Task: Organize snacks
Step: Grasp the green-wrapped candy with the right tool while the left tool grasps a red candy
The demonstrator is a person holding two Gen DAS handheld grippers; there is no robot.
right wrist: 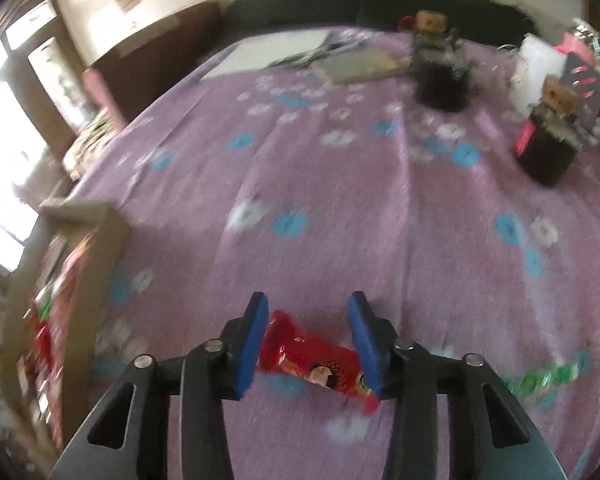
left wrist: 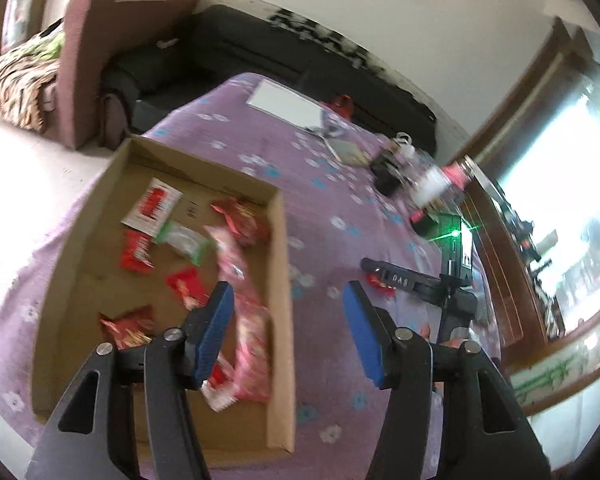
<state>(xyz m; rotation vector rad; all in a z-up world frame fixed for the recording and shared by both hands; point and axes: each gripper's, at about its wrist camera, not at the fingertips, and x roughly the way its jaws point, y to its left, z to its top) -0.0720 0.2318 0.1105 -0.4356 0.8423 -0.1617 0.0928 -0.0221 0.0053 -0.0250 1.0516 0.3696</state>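
We see shallow brown cardboard box (left wrist: 278,264) on purple cloth, holding red, white, green, pink snack wrappers (left wrist: 242,280). Red foil snack packet (right wrist: 312,360) lies flat outside.

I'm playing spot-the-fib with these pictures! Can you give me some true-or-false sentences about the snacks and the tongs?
1. The cardboard box already has snacks in it. True.
2. The left tongs are squeezing a snack. False: they are open, with nothing between them.
3. The right tongs have a red snack packet between their blue pads. True.
4. The cloth is plain green. False: it is purple with white and blue flowers.
5. A green packet lies outside the box. True.
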